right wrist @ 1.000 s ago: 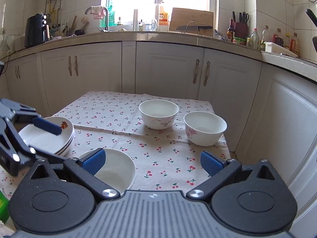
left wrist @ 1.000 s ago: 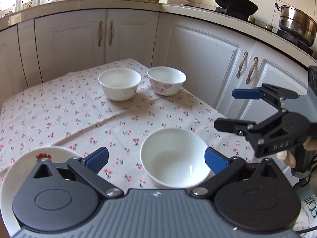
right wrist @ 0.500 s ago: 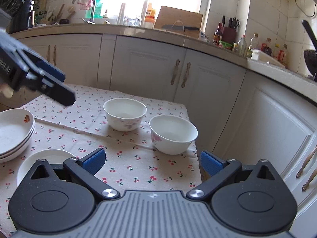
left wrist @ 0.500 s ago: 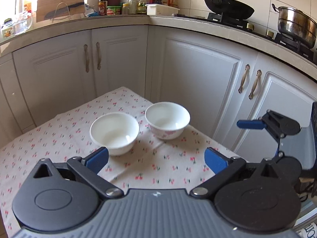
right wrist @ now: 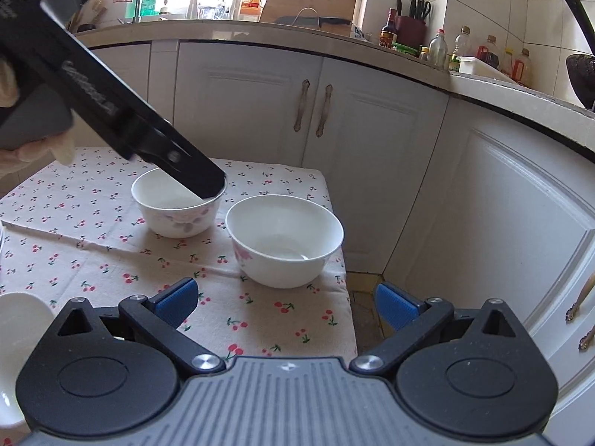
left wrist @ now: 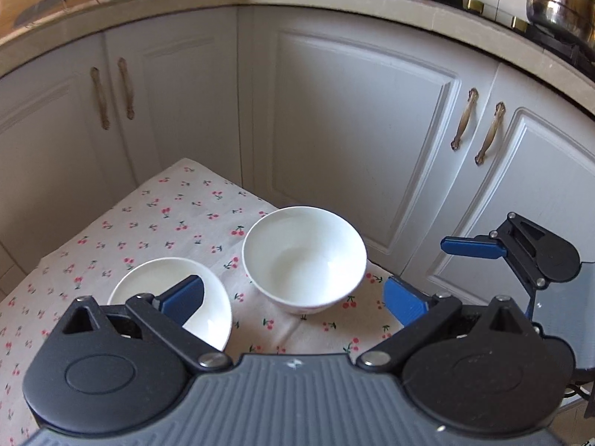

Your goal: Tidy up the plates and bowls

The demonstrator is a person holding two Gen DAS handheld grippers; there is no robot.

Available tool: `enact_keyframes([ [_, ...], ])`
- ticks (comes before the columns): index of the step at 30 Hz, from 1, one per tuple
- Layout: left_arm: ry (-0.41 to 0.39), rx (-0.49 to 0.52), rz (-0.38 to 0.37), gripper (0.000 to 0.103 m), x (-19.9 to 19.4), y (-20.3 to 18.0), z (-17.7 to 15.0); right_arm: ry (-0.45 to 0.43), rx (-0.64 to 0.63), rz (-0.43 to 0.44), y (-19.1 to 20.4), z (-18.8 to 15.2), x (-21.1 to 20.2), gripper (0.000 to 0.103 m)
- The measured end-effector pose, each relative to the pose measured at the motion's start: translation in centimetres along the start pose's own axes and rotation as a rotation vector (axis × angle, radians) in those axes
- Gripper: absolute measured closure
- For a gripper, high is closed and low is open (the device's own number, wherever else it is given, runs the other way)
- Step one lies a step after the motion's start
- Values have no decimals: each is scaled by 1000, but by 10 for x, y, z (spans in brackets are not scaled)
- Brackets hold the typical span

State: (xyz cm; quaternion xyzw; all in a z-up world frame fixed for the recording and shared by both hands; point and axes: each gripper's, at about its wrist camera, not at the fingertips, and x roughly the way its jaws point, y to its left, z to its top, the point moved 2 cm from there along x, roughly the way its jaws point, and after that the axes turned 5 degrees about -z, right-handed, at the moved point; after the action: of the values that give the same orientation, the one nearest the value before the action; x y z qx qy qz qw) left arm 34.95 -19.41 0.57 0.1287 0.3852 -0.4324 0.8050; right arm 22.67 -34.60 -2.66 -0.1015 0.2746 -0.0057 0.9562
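Observation:
Two white bowls stand side by side near the far corner of the cherry-print tablecloth (left wrist: 178, 219). The floral bowl (right wrist: 174, 215) is the left one, also the left bowl (left wrist: 148, 286) in the left wrist view. The other bowl (left wrist: 305, 256) (right wrist: 284, 239) sits by the table's right edge. My left gripper (left wrist: 293, 297) is open; its left finger (left wrist: 182, 297) hangs over the left bowl, and its finger (right wrist: 186, 171) reaches the floral bowl's right rim. My right gripper (right wrist: 286, 299) is open and empty, low in front of the right bowl. A third white dish (right wrist: 18, 334) shows at the lower left.
White cabinet doors (left wrist: 353, 141) stand close behind and to the right of the table. The right gripper's upper finger (left wrist: 472, 247) hovers beyond the table's right edge. A steel pot (left wrist: 557, 0) sits on the stove. A hand (right wrist: 33, 148) holds the left gripper.
My left gripper has moved forward and down to the two far bowls; the near bowl and plate stack have left its view. The right gripper has shifted right and closer, losing the plate stack.

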Motion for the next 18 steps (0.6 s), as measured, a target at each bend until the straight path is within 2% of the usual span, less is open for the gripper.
enact_keyframes([
  [7, 68, 5, -27, 1, 45, 12, 15, 31, -7, 73, -7, 0, 32, 0],
  [18, 127, 45, -54, 3, 82, 19, 23, 21, -40, 126, -9, 3, 62, 0],
])
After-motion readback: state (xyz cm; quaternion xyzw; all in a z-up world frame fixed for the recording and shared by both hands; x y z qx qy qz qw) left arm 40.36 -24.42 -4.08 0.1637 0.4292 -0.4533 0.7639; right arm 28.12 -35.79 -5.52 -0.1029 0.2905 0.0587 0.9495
